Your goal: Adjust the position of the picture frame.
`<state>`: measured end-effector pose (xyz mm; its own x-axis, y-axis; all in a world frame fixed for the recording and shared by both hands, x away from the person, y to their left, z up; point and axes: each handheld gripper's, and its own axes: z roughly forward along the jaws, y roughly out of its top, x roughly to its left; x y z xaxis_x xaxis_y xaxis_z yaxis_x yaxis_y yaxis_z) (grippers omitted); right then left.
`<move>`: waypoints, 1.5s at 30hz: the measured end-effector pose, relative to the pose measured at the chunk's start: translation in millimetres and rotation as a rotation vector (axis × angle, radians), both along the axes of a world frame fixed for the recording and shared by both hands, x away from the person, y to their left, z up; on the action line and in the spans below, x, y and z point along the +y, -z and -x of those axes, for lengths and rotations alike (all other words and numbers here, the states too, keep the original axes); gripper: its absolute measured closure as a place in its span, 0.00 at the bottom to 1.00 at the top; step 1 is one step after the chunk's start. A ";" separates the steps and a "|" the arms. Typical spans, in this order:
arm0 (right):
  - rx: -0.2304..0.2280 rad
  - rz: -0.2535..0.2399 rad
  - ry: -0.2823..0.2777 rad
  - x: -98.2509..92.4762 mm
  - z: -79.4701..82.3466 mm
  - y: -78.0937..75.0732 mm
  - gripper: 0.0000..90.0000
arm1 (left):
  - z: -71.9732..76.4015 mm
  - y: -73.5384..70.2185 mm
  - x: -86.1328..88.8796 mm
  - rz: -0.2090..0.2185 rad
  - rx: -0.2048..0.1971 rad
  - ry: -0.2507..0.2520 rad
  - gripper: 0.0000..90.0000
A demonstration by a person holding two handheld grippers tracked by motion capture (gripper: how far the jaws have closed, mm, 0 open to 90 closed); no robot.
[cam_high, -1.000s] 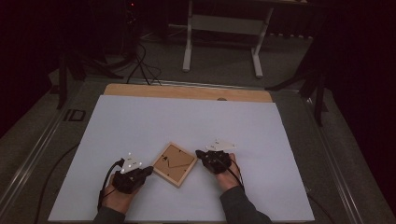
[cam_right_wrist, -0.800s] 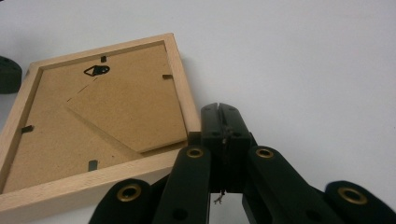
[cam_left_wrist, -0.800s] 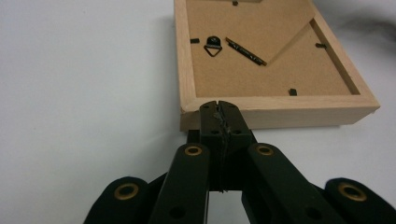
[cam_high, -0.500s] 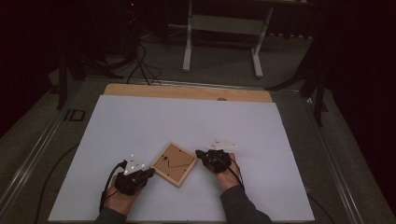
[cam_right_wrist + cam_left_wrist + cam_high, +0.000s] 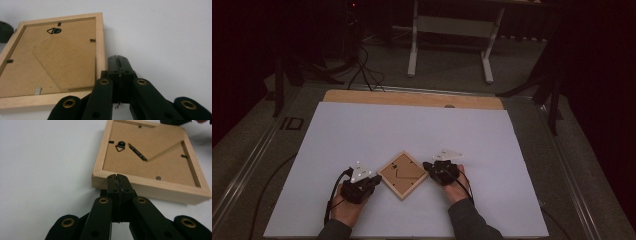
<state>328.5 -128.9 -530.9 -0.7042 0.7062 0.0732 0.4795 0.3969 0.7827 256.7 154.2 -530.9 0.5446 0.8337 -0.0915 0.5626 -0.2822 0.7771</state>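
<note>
The wooden picture frame [image 5: 403,175] lies face down on the white surface [image 5: 412,130], turned like a diamond between the person's two hands. From where I stand, the step looks like nudging or squaring the frame with both tools at once, one at each side. To do it well, I would keep both tips low against the wooden rim, push evenly from each side so the frame slides rather than spins, and stay off the thin backing board [image 5: 147,157] and its little hanger [image 5: 120,145].

The left hand-held gripper [image 5: 117,178] has its jaws pressed together with nothing between them, and its tip sits right at the frame's near edge, close to a corner; I would say it touches the wood, though the contact is hard to be sure of. The right hand-held gripper [image 5: 117,58] is likewise closed on nothing, its tip just beside the frame's outer edge, alongside it and not over it.

Farther off, the surface is bare up to its wooden back strip [image 5: 412,98].
</note>
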 end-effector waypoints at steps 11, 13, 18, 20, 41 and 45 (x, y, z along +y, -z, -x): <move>-0.001 0.024 -0.015 3.4 3.4 1.3 1.00 | -13.4 0.3 0.6 0.026 0.001 -0.025 1.00; 0.000 0.025 -0.013 2.5 3.6 1.2 1.00 | -17.8 1.0 1.1 0.040 0.003 -0.029 1.00; -0.001 0.035 -0.009 1.4 4.7 0.7 1.00 | -26.8 2.7 0.2 0.054 -0.004 -0.045 1.00; 0.005 0.034 -0.008 1.4 6.0 0.3 1.00 | -30.2 3.5 0.4 0.065 -0.005 -0.055 1.00; -0.022 0.088 -0.106 16.6 36.0 -3.4 1.00 | -48.3 3.7 9.0 0.083 0.016 -0.101 1.00; -0.018 0.083 -0.117 19.5 39.3 -3.3 1.00 | -49.1 3.7 10.7 0.082 0.016 -0.102 1.00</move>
<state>289.2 -109.4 -527.6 -0.7828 0.6222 0.0042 0.4121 0.5134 0.7527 305.8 164.9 -534.5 0.4554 0.8739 -0.1703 0.5979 -0.1584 0.7857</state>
